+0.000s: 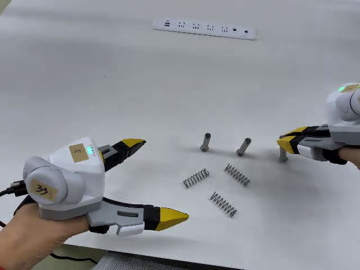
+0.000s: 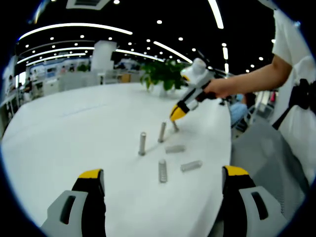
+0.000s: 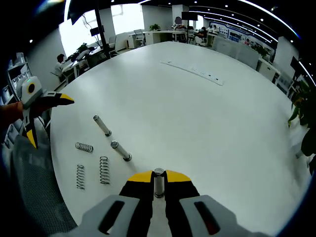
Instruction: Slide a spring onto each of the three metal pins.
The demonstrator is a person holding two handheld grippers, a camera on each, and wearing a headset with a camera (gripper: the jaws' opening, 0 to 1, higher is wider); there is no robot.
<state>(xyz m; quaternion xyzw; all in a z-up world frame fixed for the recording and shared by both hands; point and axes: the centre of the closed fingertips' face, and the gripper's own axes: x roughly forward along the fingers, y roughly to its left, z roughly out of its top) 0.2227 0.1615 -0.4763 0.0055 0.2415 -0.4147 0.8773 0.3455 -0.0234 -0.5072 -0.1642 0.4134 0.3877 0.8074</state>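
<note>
Three short metal pins stand on the white table. Two of them stand free. My right gripper is shut on the third pin, whose top shows between the yellow tips in the right gripper view. Three springs lie flat in front of the pins. At the near left, short of the springs, my left gripper hovers wide open and holds nothing. In the left gripper view the nearest spring lies ahead between its jaws.
A white power strip lies at the far side of the table. The table's near edge runs just below the left gripper. A person's hand and forearm hold the right gripper.
</note>
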